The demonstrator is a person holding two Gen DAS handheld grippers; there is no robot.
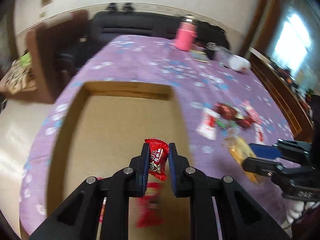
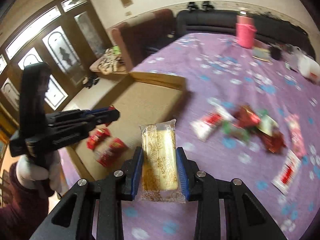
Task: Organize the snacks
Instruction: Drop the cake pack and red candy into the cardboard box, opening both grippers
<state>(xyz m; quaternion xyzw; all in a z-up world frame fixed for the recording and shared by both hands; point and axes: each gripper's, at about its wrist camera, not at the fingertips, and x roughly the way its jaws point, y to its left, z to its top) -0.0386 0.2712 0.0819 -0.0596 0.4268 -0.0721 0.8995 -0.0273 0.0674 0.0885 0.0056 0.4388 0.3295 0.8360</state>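
My left gripper (image 1: 159,147) is shut on a small red wrapped candy (image 1: 157,160) and hangs over an open cardboard box (image 1: 120,124). Blurred red snack packets (image 1: 149,206) lie on the box floor below it. My right gripper (image 2: 160,150) is shut on a clear packet with a pale cake bar (image 2: 159,160), above the purple tablecloth (image 2: 220,84) just right of the box (image 2: 144,104). Each gripper shows in the other's view: the right gripper (image 1: 247,154) with its packet (image 1: 238,152), and the left gripper (image 2: 115,113) held by a white-gloved hand (image 2: 36,172).
A loose pile of red, white and green snack packets (image 2: 250,128) lies on the cloth right of the box, also blurred. A pink flask (image 1: 186,34), a white cup (image 1: 239,63) and small items stand at the table's far side. Beyond are a dark sofa (image 1: 136,26) and a brown chair (image 1: 50,46).
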